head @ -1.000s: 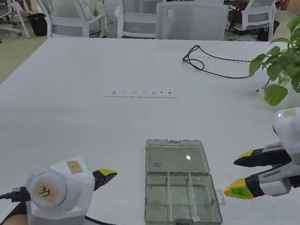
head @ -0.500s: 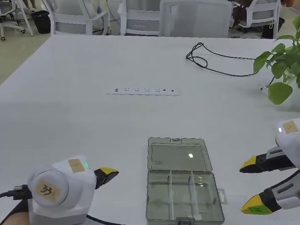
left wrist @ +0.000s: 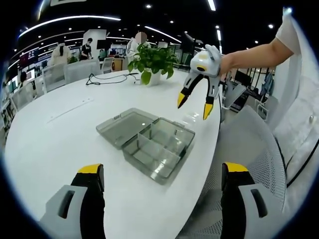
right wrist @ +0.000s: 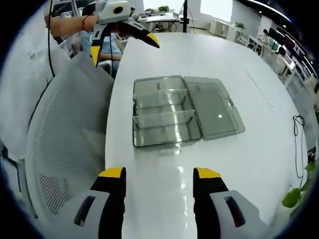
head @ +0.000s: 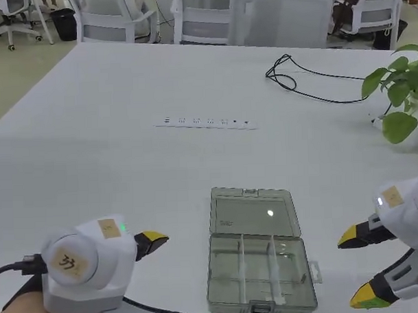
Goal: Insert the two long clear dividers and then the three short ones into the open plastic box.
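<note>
Left gripper (left wrist: 162, 168): your jaws are spread wide with nothing between them. They are grey arms with blunt yellow tips, and the body is white moulded plastic, down at the left of the head view.
Right gripper (head: 359, 269): also spread apart and holding nothing. It has the same yellow, pointed tips on grey arms, and it hangs off to the right of the box, apart from it.
Plastic box (head: 225, 269): a smoky, see-through tray, rectangular with rounded corners. It lies on the table between your two grippers, close to your edge.
Lid (head: 255, 211): a flat panel of the same tinted plastic, hinged back and lying open on the far side of the tray, with a light glint on it.
Long dividers (head: 241, 262): two thin clear strips stand upright inside, splitting the tray into three long lanes.
Table (head: 127, 166): white, smooth and slightly glossy.
Power strip (head: 206, 122): a slim white bar set flat, well beyond the box.
Cable (head: 299, 78): thin and black, looped at the far right.
Plant (head: 399, 88): broad green leaves at the right edge.
Chair (right wrist: 65, 144): white perforated mesh, beside the table.
</note>
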The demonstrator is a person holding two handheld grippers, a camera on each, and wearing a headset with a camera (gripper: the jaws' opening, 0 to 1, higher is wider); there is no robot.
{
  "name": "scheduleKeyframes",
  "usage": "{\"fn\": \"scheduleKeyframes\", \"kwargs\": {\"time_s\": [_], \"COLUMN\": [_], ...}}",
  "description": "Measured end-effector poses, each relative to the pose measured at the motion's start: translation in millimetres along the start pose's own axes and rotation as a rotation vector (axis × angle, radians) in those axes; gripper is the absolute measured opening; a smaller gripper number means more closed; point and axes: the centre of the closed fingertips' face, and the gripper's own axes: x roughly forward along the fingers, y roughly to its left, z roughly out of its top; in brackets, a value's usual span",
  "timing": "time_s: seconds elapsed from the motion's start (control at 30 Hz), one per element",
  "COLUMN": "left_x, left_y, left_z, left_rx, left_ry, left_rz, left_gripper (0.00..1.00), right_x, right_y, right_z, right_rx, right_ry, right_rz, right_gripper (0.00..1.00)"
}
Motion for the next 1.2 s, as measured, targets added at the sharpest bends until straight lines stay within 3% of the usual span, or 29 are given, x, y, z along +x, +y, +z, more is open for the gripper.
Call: {"fn": "scheduleKeyframes", "kwargs": {"time_s": [0.57,1.2], "left_x": [0.1,-0.5], "left_y": [3.7,8.4], "left_z": [-2.1,-3.1], "left_rx": [-0.01,-0.022], "left_ry": [0.004,0.005], "left_rz": [0.003,0.011], "left_gripper": [1.0,1.0], "right_x": [32.5,51.2], "right_y": [-14.3,-19.2], "right_z": [-31.7,-48.6], "right_rx": [-0.138,-0.183], "right_ry": [0.13,0.204], "right_rz": [0.01,0.02], "right_gripper": [0.48,0.43]}}
